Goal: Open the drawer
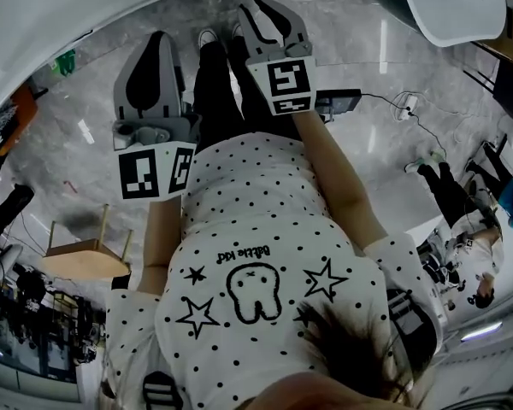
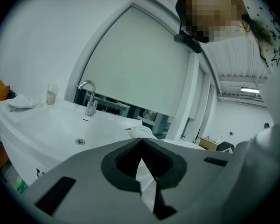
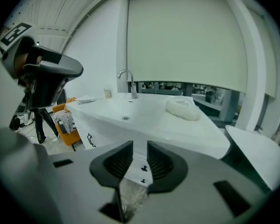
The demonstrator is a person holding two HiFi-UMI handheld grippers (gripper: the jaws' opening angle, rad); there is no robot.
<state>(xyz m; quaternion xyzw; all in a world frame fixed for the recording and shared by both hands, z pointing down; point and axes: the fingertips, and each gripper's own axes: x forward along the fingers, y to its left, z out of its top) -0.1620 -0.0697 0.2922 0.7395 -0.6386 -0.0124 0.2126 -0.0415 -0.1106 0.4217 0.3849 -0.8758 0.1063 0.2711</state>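
Two tools, the left gripper [image 1: 158, 41] and the right gripper [image 1: 269, 11], hang over the floor [image 1: 94, 118] in the head view, where no drawer shows.

Left gripper view: its jaws meet at the tips, empty, facing the vanity [image 2: 23, 125].

Right gripper view: its jaws stand narrowly parted, empty. The drawer [image 3: 107, 134] sits under the vanity's front edge, well apart. It is probably rigid and slides smoothly, so hold it by the dark handle [image 3: 90, 140].
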